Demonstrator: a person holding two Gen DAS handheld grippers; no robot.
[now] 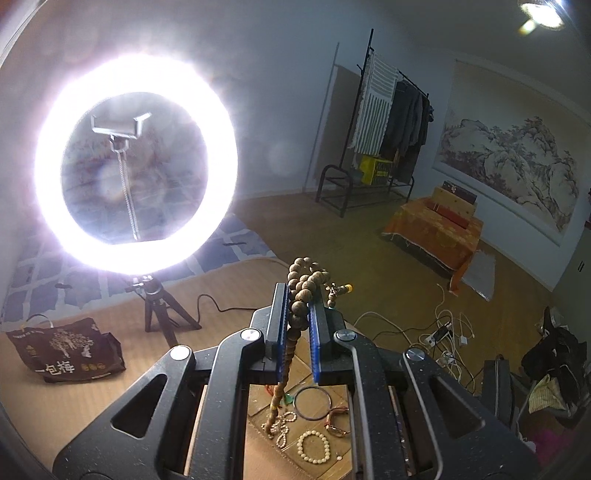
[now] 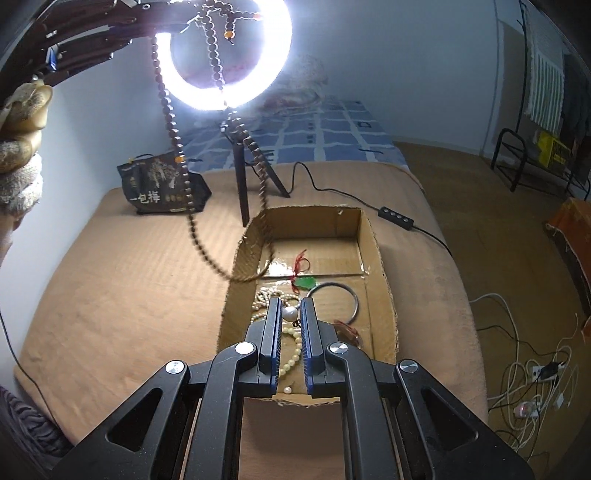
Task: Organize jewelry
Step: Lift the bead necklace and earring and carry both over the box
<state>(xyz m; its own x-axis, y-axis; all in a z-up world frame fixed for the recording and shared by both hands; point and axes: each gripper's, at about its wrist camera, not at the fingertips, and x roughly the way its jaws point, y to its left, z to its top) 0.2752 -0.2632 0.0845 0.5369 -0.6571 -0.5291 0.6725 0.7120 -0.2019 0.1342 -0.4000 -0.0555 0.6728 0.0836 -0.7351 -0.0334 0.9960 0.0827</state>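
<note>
Cardboard box (image 2: 376,258) on tan mattress (image 2: 129,295)

In the right wrist view the low loop of the wooden bead strand (image 2: 207,254) smears into a blur. The left gripper (image 2: 122,14) is cut off by the top edge. The ring light (image 2: 280,55) glare washes out its centre. The cardboard box (image 2: 380,258) near wall hides behind the fingers (image 2: 271,332).

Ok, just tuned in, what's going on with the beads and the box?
A person holding two grippers is sorting jewelry. The left gripper is shut on a long wooden bead strand, held up so its loop hangs to the cardboard box. The right gripper is over the box with a pearl piece between its tips. A dark bangle, a green pendant and a cream bead bracelet lie inside.
</note>
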